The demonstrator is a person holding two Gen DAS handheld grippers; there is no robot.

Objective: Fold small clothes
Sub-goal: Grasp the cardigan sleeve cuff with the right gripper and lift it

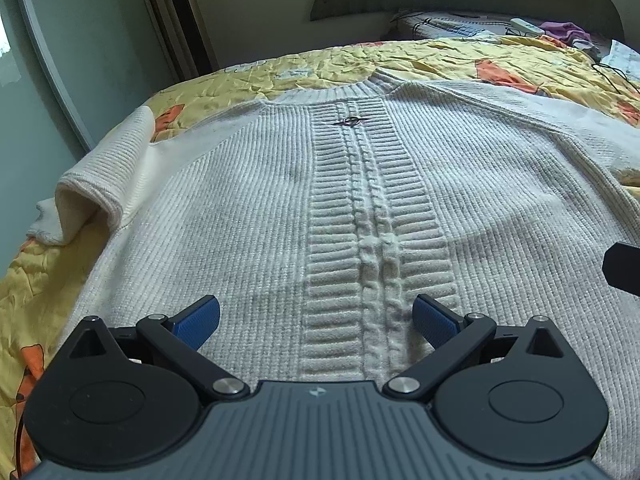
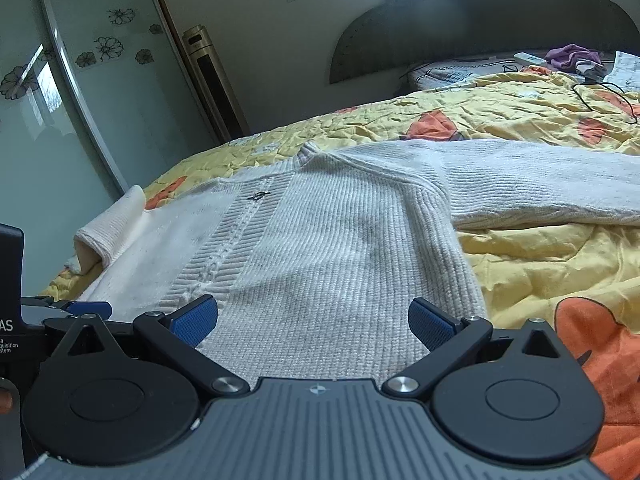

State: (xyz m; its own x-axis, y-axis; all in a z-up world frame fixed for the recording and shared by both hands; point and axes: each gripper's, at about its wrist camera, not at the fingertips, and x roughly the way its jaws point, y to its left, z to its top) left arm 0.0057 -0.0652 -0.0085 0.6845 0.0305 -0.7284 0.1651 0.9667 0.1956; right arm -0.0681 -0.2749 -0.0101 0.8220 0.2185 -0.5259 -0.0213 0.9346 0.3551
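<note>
We find the white sweater (image 1: 248, 200) spread front-up on the bed (image 2: 540, 256), ready for folding. Left gripper (image 1: 316, 320) and right gripper (image 2: 313, 320) hover at its hem, fingers released, holding nothing.

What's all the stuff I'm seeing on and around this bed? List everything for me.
sweater: one, cream white knit, spread flat on the bed, front up
small dark emblem: one, on the sweater's chest below the collar
quilt: one, yellow with orange patches, covering the bed
headboard: one, dark, at the far end
purple cloth: one, near the pillow end
white remote: one, beside the purple cloth
black cable: one, on the quilt, far right
tower appliance: one, gold, by the wall
glass door: flower decals, left
left gripper: open, over the hem
right gripper: open, over the hem
</note>
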